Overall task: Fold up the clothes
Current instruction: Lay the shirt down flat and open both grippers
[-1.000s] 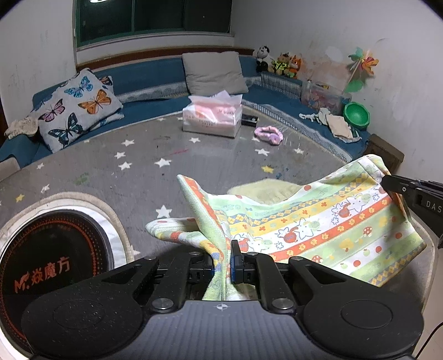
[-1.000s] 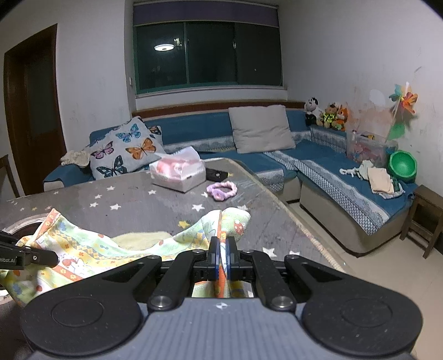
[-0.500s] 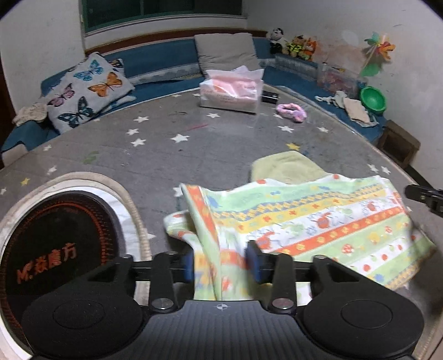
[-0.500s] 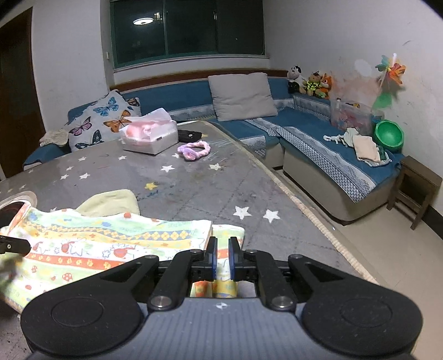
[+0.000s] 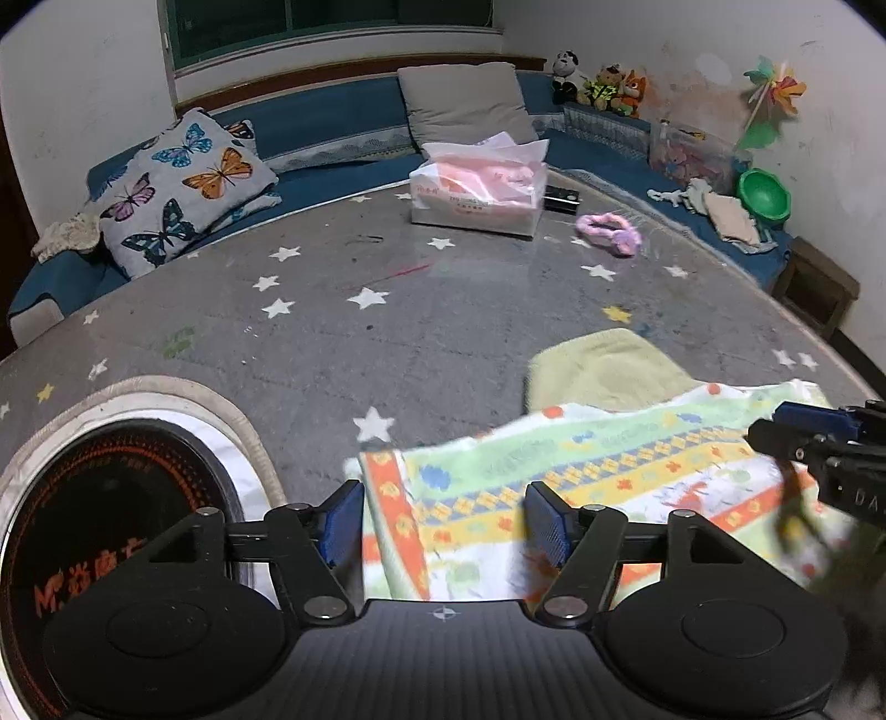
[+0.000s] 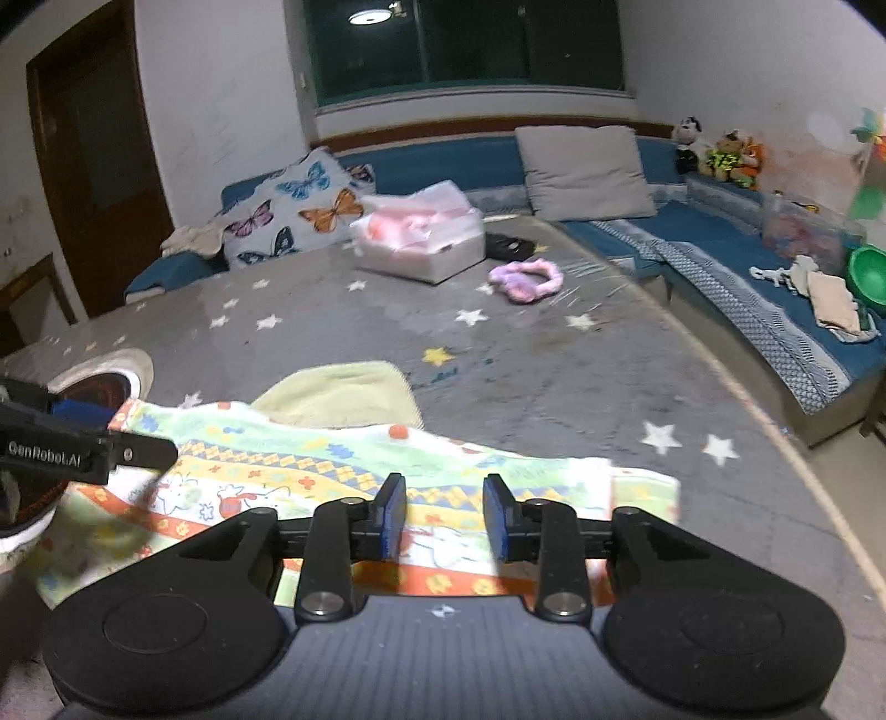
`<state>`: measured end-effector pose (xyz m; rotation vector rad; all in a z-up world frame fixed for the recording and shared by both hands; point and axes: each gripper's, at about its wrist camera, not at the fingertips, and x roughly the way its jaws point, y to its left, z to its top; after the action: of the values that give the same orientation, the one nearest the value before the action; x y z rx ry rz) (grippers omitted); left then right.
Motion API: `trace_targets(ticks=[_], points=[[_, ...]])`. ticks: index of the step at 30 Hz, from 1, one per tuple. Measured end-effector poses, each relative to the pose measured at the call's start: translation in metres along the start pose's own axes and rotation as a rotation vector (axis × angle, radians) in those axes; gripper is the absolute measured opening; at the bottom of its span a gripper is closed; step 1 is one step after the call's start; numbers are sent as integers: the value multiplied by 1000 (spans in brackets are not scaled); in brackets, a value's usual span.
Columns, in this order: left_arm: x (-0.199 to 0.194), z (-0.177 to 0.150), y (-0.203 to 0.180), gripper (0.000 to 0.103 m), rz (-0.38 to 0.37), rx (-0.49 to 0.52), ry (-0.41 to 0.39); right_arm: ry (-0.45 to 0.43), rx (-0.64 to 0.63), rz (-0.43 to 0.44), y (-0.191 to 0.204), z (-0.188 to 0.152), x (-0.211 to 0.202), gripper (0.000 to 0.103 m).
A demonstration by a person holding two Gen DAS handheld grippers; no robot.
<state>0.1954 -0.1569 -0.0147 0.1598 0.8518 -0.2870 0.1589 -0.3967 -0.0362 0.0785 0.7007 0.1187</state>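
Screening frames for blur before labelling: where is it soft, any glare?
Left wrist view: the cloth smears near the right gripper; the tissue box is sharp. Right wrist view: soft all over, cloth and tissue box smeared; ceiling lamp reflects in the window; fisheye bends the table edge.

Blue corner sofa (image 5: 343, 127), dark window (image 6: 465, 44)

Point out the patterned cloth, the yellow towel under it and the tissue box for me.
patterned cloth (image 5: 581, 471), left wrist view, on its striped middle.
yellow towel (image 6: 338, 393), right wrist view, on the part showing beyond the cloth.
tissue box (image 5: 476, 205), left wrist view, on its front face.
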Motion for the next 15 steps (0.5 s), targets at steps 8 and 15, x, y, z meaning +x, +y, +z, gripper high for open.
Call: trace_targets(ticks=[8,15], points=[[6,8,11,67,34,-6,-8,7,-12,-14,-3,5,4,38],[9,21,-13,74,-35,25,-29,-11,-31,42,12,14,6,43]])
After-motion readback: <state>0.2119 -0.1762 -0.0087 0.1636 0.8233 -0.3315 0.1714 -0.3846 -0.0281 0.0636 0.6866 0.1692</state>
